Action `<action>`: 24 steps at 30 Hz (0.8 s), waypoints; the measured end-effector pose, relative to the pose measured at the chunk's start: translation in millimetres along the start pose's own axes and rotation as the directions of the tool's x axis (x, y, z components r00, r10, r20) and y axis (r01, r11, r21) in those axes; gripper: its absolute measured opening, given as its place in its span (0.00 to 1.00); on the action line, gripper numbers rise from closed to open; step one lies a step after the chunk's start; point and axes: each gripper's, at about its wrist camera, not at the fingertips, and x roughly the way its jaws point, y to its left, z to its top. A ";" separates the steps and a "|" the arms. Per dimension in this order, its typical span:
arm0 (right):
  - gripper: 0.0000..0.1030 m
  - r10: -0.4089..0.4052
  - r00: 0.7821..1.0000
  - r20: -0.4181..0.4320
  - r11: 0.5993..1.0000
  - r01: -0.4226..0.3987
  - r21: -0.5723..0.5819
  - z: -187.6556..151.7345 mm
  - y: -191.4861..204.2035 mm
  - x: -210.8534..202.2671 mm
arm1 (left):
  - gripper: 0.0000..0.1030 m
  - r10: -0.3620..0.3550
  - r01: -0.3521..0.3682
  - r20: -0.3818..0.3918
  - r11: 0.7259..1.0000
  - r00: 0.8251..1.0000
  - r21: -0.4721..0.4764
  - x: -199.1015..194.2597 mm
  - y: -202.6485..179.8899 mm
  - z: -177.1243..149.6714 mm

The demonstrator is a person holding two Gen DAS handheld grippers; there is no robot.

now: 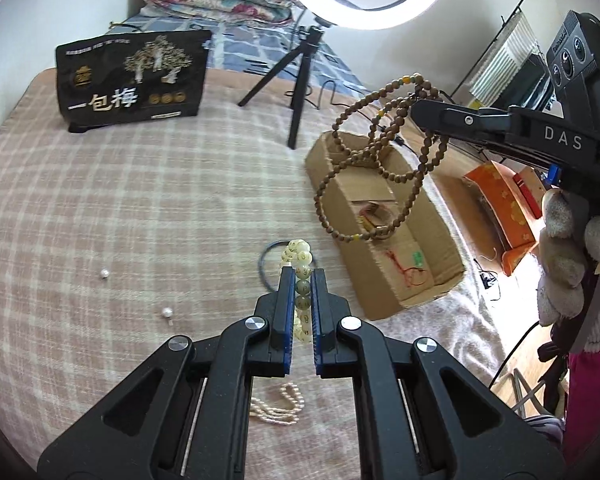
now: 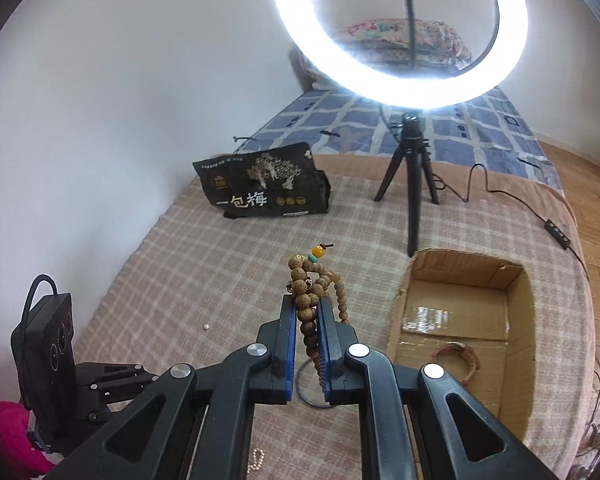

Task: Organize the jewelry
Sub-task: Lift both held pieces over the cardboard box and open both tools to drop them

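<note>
Left claw [image 1: 303, 276]: clamped on a pale green bead bracelet [image 1: 301, 270], which stands between the pads at lower centre of the left wrist view, its long axis running along the fingers, some beads showing past the tips and some back between the pads.

Right claw [image 2: 308, 304]: clamped on a brown bead string [image 2: 306, 292] at lower centre of the right wrist view. An orange and a teal bead sit at the top, beyond the tips. In the left wrist view the string hangs down from the claw in long loops, long axis vertical, across the upper right of the frame.

Box [image 2: 526, 320]: open cardboard, on the bed to the lower right of the right claw. A bangle [image 2: 454, 356] lies inside. Long axis runs away from the camera. In the left wrist view the hanging loops overlap the box mouth; whether they are truly above it cannot be told. Judged: the right claw is nearer the box, so its string likely goes in first.

Bed [image 1: 100, 200]: checked cover. Loose on it: blue ring [image 1: 265, 264], pearl strand [image 1: 276, 408], two single pearls [image 1: 167, 312].
</note>
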 end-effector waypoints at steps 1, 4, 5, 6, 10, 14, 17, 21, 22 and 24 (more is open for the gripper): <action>0.07 -0.006 1.000 0.004 1.000 0.006 0.003 -0.3 -3.9 -3.6 | 0.05 -0.004 0.004 -0.001 1.000 1.000 0.006 1.1 -4.0 1.0; 0.07 -0.025 1.000 0.016 1.000 0.025 0.011 -1.5 -16.1 -13.3 | 0.05 -0.020 0.020 -0.002 1.000 1.000 0.018 4.1 -16.0 3.6; 0.07 -0.031 0.999 0.019 0.999 0.031 0.014 -2.0 -19.7 -16.3 | 0.05 -0.026 0.026 -0.003 0.999 1.000 0.021 5.6 -20.4 4.6; 0.07 -0.037 0.999 0.022 0.999 0.036 0.018 -2.4 -24.0 -19.3 | 0.05 -0.034 0.034 -0.005 0.999 0.999 0.026 7.8 -25.9 5.8; 0.07 -0.062 0.998 0.033 0.998 0.061 0.032 -4.6 -42.6 -30.7 | 0.05 -0.054 0.055 -0.013 0.997 0.998 0.048 14.9 -45.0 9.1; 0.07 -0.092 0.995 0.039 0.995 0.091 0.048 -7.4 -60.5 -38.8 | 0.05 -0.072 0.073 -0.020 0.995 0.997 0.066 24.9 -63.7 12.9; 0.07 -0.120 0.992 0.040 0.992 0.118 0.054 -8.8 -73.0 -43.7 | 0.05 -0.084 0.086 -0.029 0.994 0.996 0.073 34.0 -75.6 14.2; 0.07 -0.157 0.987 0.033 0.986 0.154 0.062 -11.2 -88.7 -47.8 | 0.05 -0.101 0.105 -0.046 0.991 0.994 0.087 46.3 -91.6 14.8; 0.07 -0.166 0.986 0.031 0.984 0.163 0.065 -11.9 -92.8 -48.4 | 0.05 -0.105 0.109 -0.049 0.990 0.993 0.090 49.6 -95.5 15.1; 0.07 -0.182 0.983 0.026 0.981 0.180 0.072 -13.6 -101.6 -49.9 | 0.05 -0.111 0.116 -0.057 0.989 0.992 0.093 55.5 -101.8 15.3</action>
